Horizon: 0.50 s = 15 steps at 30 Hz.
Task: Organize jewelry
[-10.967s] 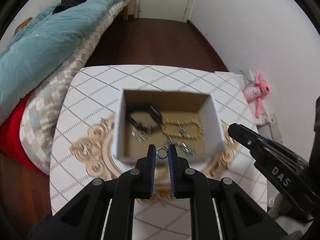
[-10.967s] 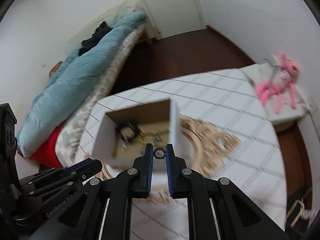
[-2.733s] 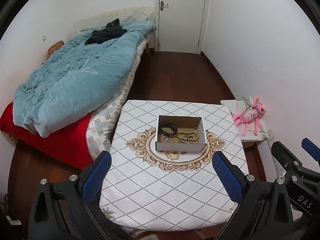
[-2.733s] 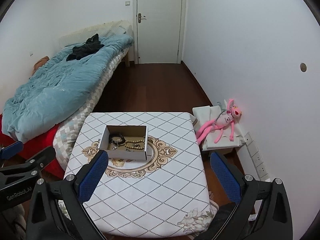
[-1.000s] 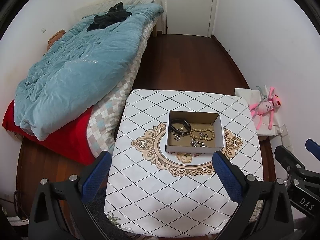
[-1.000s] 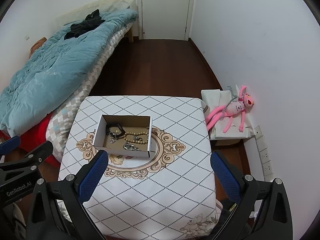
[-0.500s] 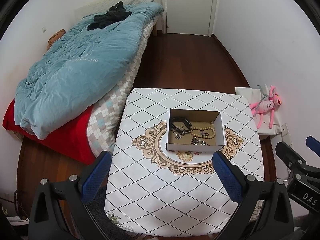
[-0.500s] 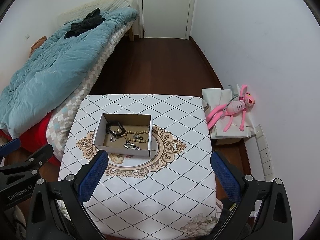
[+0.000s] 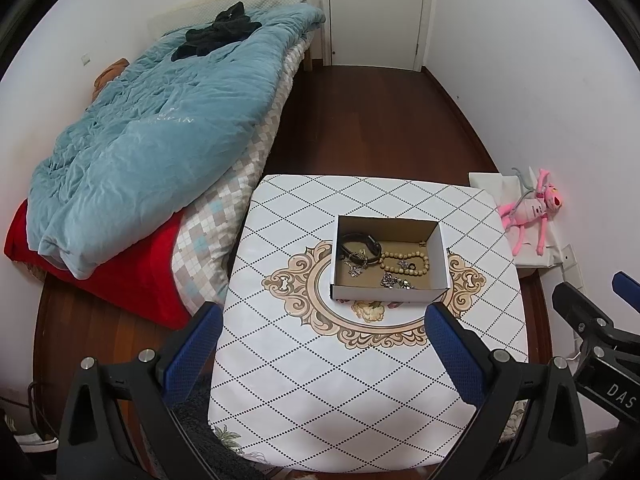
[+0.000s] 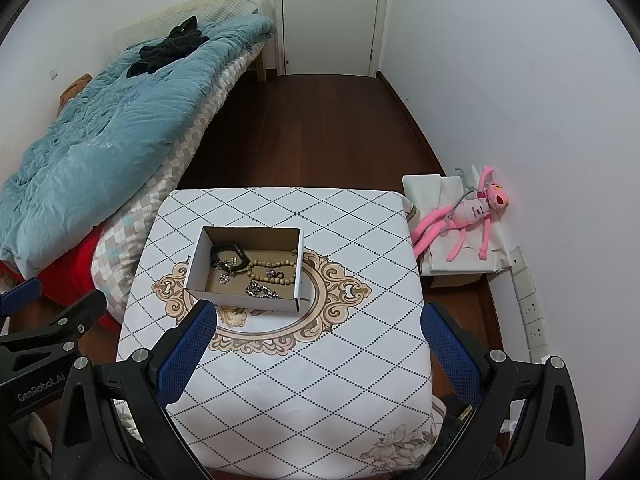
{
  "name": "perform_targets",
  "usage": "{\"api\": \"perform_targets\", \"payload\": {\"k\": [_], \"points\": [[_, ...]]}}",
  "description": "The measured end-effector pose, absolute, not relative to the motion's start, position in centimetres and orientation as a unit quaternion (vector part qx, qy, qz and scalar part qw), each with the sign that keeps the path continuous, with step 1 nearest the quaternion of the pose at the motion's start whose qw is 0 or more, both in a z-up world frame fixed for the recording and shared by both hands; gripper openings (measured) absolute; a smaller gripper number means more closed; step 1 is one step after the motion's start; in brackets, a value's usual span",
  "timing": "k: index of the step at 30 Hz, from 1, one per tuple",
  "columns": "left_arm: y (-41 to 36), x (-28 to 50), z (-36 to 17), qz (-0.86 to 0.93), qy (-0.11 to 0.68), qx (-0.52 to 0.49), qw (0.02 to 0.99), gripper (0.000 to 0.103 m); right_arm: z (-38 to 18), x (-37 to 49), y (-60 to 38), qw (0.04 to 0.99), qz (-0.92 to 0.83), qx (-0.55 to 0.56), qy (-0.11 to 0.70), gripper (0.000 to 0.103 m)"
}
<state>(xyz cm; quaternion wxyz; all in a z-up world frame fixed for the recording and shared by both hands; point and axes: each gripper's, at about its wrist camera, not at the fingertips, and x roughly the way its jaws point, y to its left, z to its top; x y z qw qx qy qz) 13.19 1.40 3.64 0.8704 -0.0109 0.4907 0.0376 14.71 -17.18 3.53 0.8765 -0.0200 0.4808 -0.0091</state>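
A small open cardboard box (image 9: 438, 246) (image 10: 198, 258) sits on the middle of a white diamond-patterned table (image 9: 360, 400) (image 10: 320, 380). Inside lie a black bracelet (image 9: 360, 243) (image 10: 226, 254), a tan bead bracelet (image 9: 404, 262) (image 10: 272, 270) and several small silver pieces (image 9: 394, 282) (image 10: 262, 291). My left gripper (image 9: 322, 344) hangs open, high above the table's near edge, its blue pads wide apart with nothing between them. My right gripper (image 10: 318, 344) is likewise open and empty, well back from the box.
A bed with a teal quilt (image 9: 160, 132) (image 10: 100, 132) and red blanket (image 9: 120, 272) runs along the left. A pink plush toy (image 9: 530, 210) (image 10: 470, 212) lies on a white box by the right wall. Dark wood floor leads to a closed door (image 10: 330, 16).
Eleven seconds ago each gripper was shut on a small ring just over the box. Both are now open, empty and pulled far back; in the last second the views barely shift.
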Motion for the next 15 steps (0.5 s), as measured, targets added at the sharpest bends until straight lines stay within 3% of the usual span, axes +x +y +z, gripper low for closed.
{"api": "perform_targets", "payload": {"k": [15], "points": [[1.36,13.27,3.79,0.036,0.489,-0.011,0.872,0.103,3.58,14.64,-17.26,0.877,-0.009,-0.019,0.481,0.103]]}}
